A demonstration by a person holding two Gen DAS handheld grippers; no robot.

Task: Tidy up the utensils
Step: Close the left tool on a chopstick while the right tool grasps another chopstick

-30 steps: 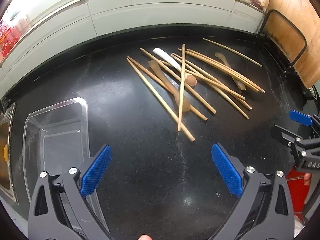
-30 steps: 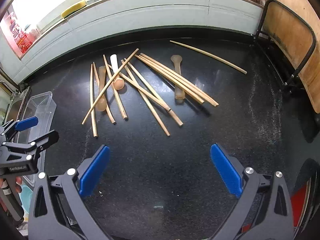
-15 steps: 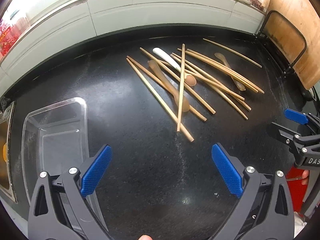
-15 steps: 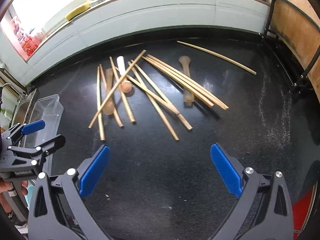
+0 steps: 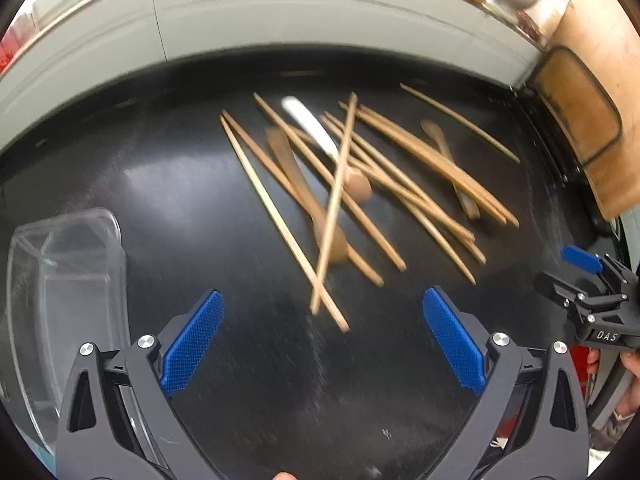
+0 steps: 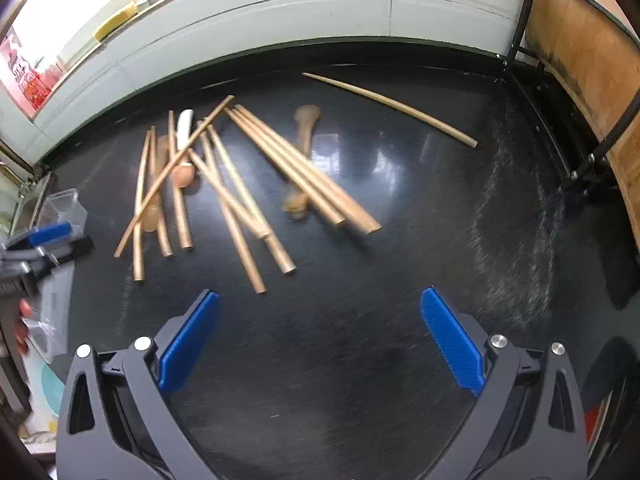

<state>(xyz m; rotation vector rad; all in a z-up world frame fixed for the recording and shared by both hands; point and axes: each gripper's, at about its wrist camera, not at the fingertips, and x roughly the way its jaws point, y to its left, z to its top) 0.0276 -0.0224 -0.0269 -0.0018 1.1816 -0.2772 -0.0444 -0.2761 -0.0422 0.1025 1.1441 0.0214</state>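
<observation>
The left gripper (image 5: 323, 336) hangs above the table with its blue-padded fingers (image 5: 192, 342) spread wide, nothing between them. The right gripper (image 6: 319, 340) is likewise spread wide and empty, its blue fingers (image 6: 452, 346) pointing forward; bare fingertips show behind each handle.

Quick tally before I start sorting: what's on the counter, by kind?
Chopsticks: about 11 (the overlap and blur make an exact count unsure)
Wooden spoons: 2
White-handled spoon: 1
Clear container: 1
Total: about 15
</observation>
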